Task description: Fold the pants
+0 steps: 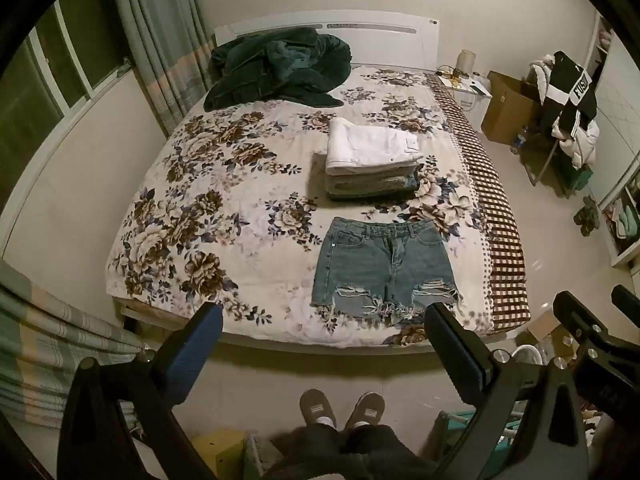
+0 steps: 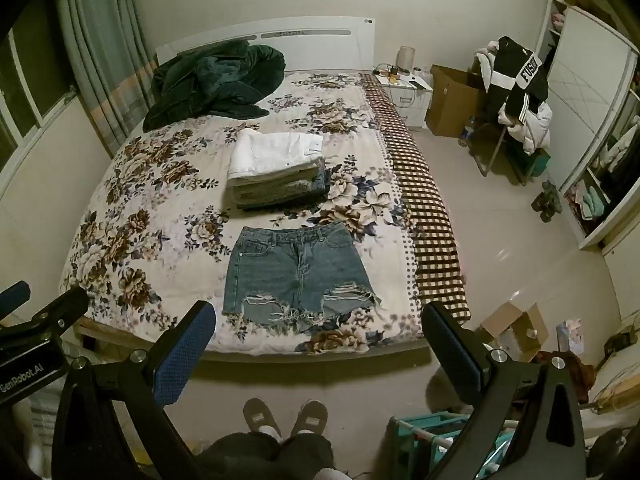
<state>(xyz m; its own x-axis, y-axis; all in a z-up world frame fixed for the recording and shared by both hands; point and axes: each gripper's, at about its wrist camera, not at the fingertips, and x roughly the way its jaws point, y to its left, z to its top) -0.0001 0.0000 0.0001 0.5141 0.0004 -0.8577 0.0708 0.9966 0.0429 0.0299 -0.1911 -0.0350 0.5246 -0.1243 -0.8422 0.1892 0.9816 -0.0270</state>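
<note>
Blue denim shorts with frayed hems lie flat and unfolded near the foot of the bed, waistband away from me; they also show in the right wrist view. Behind them sits a stack of folded pants with a white pair on top, also in the right wrist view. My left gripper is open and empty, held off the foot of the bed, short of the shorts. My right gripper is open and empty, also short of the bed edge.
The bed has a floral cover and a checked blanket along its right side. A dark green coat lies at the head. A chair with clothes, cardboard boxes and a wardrobe stand right. My slippers are on the floor.
</note>
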